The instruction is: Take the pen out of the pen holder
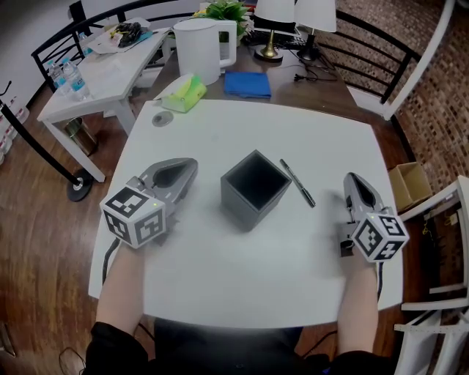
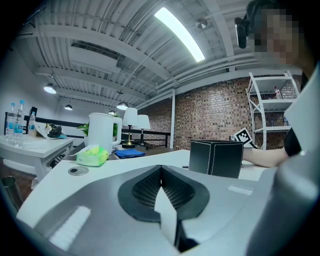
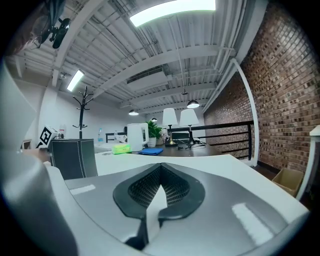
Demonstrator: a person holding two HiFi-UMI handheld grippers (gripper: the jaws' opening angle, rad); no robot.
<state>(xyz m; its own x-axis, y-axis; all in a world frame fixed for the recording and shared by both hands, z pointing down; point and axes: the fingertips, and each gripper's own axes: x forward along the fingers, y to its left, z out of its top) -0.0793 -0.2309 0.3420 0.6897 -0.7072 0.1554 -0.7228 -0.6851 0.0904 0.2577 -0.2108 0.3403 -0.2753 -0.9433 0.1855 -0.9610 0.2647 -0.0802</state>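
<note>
A square dark grey pen holder point(image 1: 253, 189) stands in the middle of the white table point(image 1: 220, 271); it looks empty from above. A black pen point(image 1: 297, 183) lies flat on the table just right of it. My left gripper point(image 1: 182, 168) rests on the table left of the holder, shut with nothing in it; its own view shows the holder point(image 2: 216, 158) ahead to the right. My right gripper point(image 1: 354, 179) rests near the right edge, right of the pen, shut and empty; its view shows the holder point(image 3: 73, 157) at the left.
Behind the table stands a darker desk with a white kettle point(image 1: 201, 48), a green tissue pack point(image 1: 183, 93), a blue cloth point(image 1: 247, 83) and two lamps point(image 1: 275, 22). A small round disc point(image 1: 162, 119) lies on the white table's far left. A cardboard box point(image 1: 407, 184) sits on the floor right.
</note>
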